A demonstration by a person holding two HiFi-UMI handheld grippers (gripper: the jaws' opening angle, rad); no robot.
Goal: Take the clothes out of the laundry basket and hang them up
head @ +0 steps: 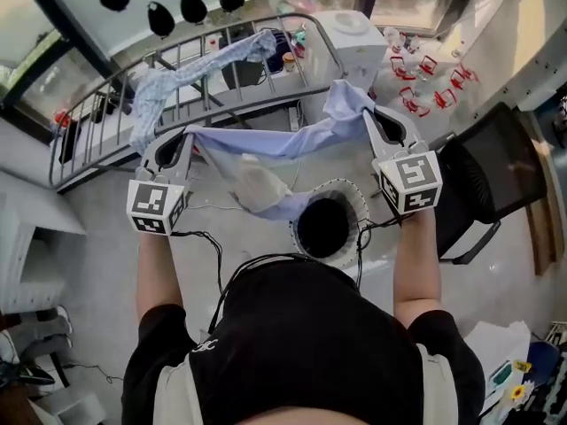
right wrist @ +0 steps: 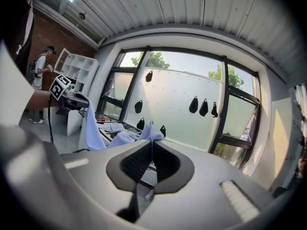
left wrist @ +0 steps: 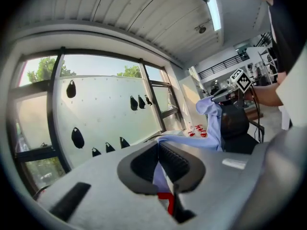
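Black-shirted shoulders closest to lens, forearms stretched out toward drying rack. Pale blue garment spread wide btwn both tools just short of rack's near rail, top edge taut, middle sagging. Laundry basket on floor at rack's near side, right under the sag. Patterned blue piece already draped over rack's left part.

Step in hand, by the look of it: bringing spread garment to rack for draping. Roughly mid-task, w/ one piece up and this one still to hang.

To do well:
- Keep both grips level & top edge taut, for clearing near rail w/o snagging.
- Aim for bare rails right of patterned piece, not on top of it.
- Lay middle over a rail first, approx equal drop each side, so no slide-off.
- Let go only w/ weight already on the rail.
- Mind hanging lower flap: could catch on rack's edge.

Left gripper: clamped nearly all the way, pinching one top corner of garment. Cloth w/ a red bit wedged btwn pads in left gripper view.

Right gripper: likewise squeezed tight on opposite corner, thin blue fold nipped btwn ribbed pads in right gripper view.

Nothing else touched by either. Both on rack's near side, well apart, garment's full width btwn them.
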